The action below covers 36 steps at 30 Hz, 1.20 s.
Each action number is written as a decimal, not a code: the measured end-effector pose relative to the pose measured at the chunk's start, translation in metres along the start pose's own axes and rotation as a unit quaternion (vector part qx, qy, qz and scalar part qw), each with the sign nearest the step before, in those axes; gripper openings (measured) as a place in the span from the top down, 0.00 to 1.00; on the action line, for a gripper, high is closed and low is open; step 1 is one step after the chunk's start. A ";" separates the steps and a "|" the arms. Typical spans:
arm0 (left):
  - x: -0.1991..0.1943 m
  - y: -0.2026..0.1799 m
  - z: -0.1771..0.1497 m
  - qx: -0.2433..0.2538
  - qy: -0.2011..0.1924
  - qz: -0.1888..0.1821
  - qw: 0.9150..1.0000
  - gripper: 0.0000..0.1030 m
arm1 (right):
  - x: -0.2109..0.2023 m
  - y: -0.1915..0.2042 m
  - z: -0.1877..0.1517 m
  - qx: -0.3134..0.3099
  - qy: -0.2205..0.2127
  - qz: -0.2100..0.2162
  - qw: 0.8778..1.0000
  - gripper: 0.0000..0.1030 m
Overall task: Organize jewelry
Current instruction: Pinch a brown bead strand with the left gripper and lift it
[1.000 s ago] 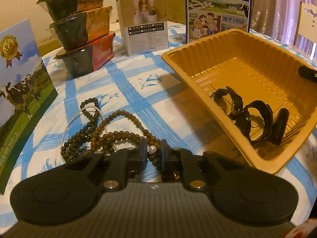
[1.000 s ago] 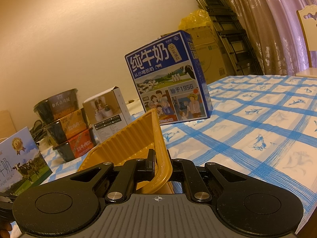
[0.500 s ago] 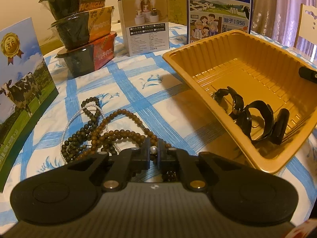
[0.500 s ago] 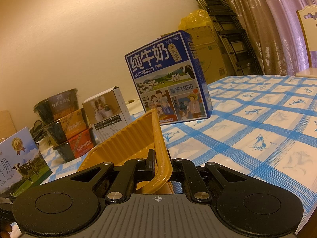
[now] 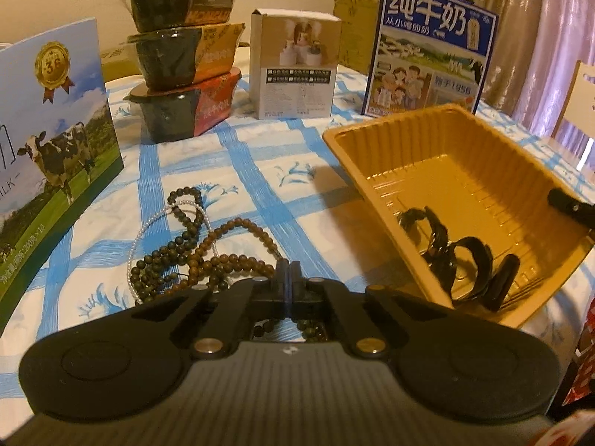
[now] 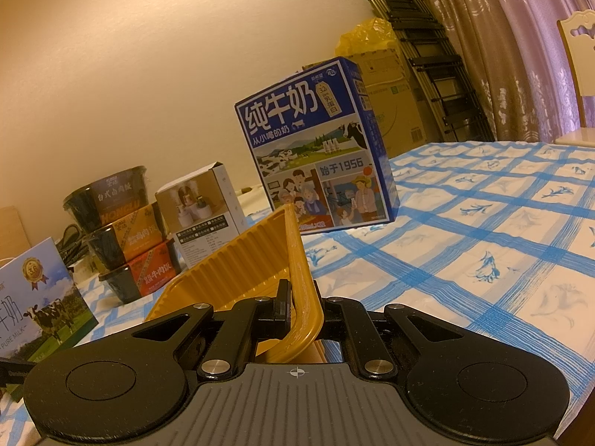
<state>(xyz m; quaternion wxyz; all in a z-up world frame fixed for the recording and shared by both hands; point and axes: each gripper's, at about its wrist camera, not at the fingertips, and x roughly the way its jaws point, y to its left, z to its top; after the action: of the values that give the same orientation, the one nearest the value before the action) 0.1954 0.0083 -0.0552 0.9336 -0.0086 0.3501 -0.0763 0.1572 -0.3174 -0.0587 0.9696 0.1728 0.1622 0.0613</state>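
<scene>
Right now the left tool (image 5: 288,271) is clenched, its two black fingers pressed together over the tangle of bead strands; whether a strand is pinched between them I cannot tell, since the fingers hide that spot. The brown bead strand (image 5: 238,256) lies looped on the blue-checked cloth of the counter (image 5: 256,174), tangled with a darker green bead strand (image 5: 178,238) and a thin pearl strand (image 5: 148,226), all to the left of the yellow plastic tray (image 5: 438,137). Inside the tray sit several black bands (image 5: 468,260), gathered at its near corner.

The right tool (image 6: 299,304) is clamped on the yellow tray's rim (image 6: 297,260), one finger on each side of the wall, and the tray stands tilted with that side raised.

At the back of the counter stand three stacked instant-meal bowls (image 5: 182,48), a small white carton (image 5: 295,67) beside them, and a blue milk box (image 5: 427,52) just behind the tray. A second milk carton with a cow on it (image 5: 52,141) stands at the left edge.
</scene>
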 end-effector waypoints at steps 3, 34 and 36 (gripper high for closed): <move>-0.001 -0.001 -0.001 0.008 0.003 -0.005 1.000 1.00 | 0.000 0.000 0.000 0.000 0.000 0.000 1.000 0.93; 0.027 -0.021 -0.025 0.134 0.028 -0.001 0.991 0.93 | 0.000 0.000 0.001 0.000 0.001 0.000 1.000 0.93; 0.027 -0.022 -0.025 0.137 0.027 0.000 0.990 0.94 | 0.000 0.001 0.001 0.000 0.000 0.000 1.000 0.93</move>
<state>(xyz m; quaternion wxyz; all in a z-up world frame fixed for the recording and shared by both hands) 0.1957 -0.0166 -0.0901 0.9161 0.1213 0.3616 -0.1233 0.1569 -0.3168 -0.0578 0.9696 0.1726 0.1623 0.0613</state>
